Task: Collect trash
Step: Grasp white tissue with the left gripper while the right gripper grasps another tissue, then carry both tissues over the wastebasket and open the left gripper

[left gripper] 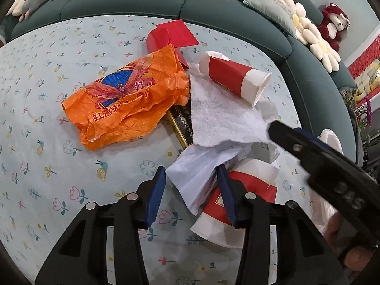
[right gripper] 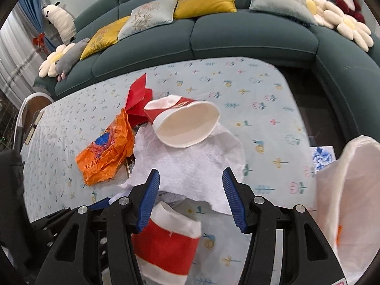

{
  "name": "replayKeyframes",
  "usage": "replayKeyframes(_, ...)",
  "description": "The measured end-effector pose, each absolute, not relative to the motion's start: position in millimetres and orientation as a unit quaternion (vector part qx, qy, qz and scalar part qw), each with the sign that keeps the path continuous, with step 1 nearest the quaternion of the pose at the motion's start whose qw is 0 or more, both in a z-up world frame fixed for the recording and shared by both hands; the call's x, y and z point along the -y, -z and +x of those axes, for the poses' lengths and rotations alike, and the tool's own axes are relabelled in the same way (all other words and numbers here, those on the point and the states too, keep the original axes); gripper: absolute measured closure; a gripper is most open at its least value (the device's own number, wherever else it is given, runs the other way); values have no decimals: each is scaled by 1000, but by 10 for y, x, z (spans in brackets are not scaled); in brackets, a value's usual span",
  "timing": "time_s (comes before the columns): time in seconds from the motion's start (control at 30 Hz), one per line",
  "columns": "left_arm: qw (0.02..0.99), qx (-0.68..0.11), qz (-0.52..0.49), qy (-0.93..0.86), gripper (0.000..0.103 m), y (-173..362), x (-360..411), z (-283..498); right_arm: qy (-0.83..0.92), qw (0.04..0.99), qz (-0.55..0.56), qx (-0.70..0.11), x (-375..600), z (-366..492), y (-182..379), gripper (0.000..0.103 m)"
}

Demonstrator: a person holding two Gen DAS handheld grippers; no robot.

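Note:
Trash lies on the flower-print table (left gripper: pixel 47 123). My left gripper (left gripper: pixel 192 178) is open, its jaws either side of a crumpled white paper (left gripper: pixel 197 173) that lies over a crushed red-and-white cup (left gripper: pixel 247 190). My right gripper (right gripper: pixel 191 182) is open over the white paper towel (right gripper: pixel 190 159), above the same crushed cup (right gripper: pixel 166 242); it shows in the left wrist view (left gripper: pixel 332 166). A second red-and-white cup (left gripper: pixel 235 76) lies on its side on the towel (left gripper: pixel 220 109). An orange plastic bag (left gripper: pixel 128 97) and a red carton (left gripper: pixel 173 35) lie to the left.
A white plastic bag (right gripper: pixel 349 194) hangs at the right by the table's edge. A dark box with gold edge (left gripper: pixel 180 128) lies under the towel. A teal sofa (right gripper: pixel 237 35) with cushions wraps the far side. A chair (right gripper: pixel 30 109) stands far left.

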State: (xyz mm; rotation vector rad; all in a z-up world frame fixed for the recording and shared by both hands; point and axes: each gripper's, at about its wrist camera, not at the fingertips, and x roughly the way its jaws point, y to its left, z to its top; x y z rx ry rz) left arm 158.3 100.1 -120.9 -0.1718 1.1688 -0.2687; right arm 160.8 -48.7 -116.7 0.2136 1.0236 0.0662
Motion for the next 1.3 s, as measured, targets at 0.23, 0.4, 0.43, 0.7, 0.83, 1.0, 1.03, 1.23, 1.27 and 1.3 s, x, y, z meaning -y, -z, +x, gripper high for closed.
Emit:
replayKeyframes(0.23,824,-548,-76,121,64,1165,-1050,1518,-55,855,124,-501,453,1656,1327,79)
replayKeyframes(0.4,829,-541,-75,118,65,1067,-1031,1460,-67,859,117,-494,423,1598,1201,101)
replayKeyframes(0.43,830,-539,-76,118,65,1042,-1032,1442,-68,861,116,-490,444,1576,1166,101)
replayKeyframes(0.7,849,-507,-73,130,65,649,-916,1233,-71,888,130,-436,614,1281,612,101)
replayKeyframes(0.83,859,-487,-71,143,65,414,-794,1129,-67,902,137,-403,756,1111,302,101)
replayKeyframes(1.0,866,-469,-61,161,65,182,-551,1024,-50,920,148,-360,1007,840,-68,101)
replayKeyframes(1.03,867,-466,-57,164,65,149,-504,997,-45,922,149,-354,1057,794,-117,101)
replayKeyframes(1.23,871,-453,-38,187,65,-18,-186,795,-5,936,160,-315,1490,436,-399,101)
replayKeyframes(1.27,871,-451,-35,192,65,-40,-118,759,0,936,160,-312,1549,406,-416,101)
replayKeyframes(1.3,870,-449,-31,198,65,-59,-46,724,9,938,162,-307,1641,336,-445,101)
